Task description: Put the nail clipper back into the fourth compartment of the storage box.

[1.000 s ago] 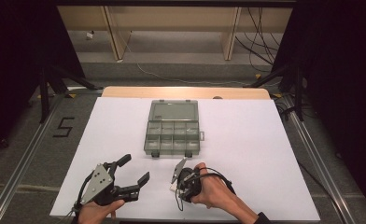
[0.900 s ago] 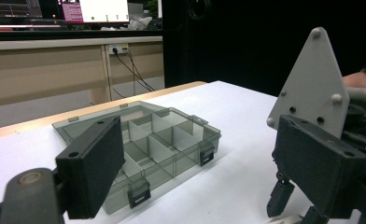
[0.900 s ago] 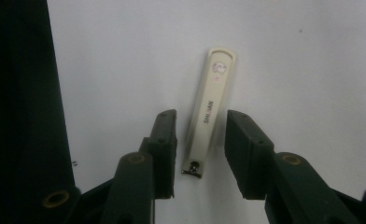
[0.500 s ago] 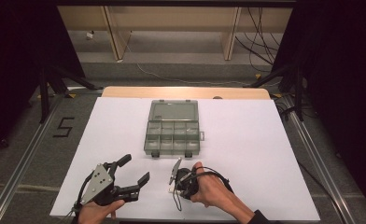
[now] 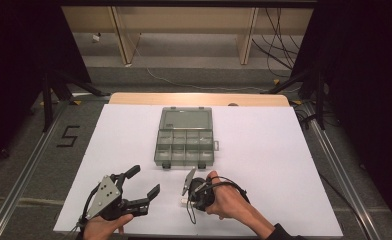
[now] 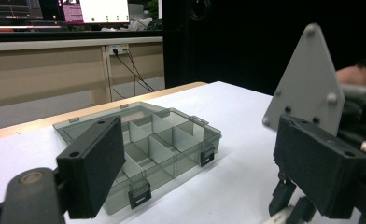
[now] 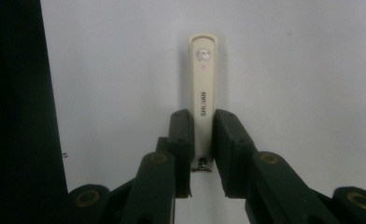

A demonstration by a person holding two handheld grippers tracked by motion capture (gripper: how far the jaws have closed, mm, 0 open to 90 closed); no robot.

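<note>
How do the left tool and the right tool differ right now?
The left tool is open and holds nothing; the right tool is shut on the cream nail clipper. The left points towards the compartment box; the right points down at the white table. Both are black and hand-held.

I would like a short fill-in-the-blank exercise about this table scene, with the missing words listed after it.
1. The right tongs are closed on a cream-coloured nail ____.
2. The left tongs stand ____, holding nothing.
3. The grey compartment box lies on the white table with its lid ____.
4. In the high view, the box lies ____ from the person than both tongs.

Missing words: clipper; open; open; farther
</note>
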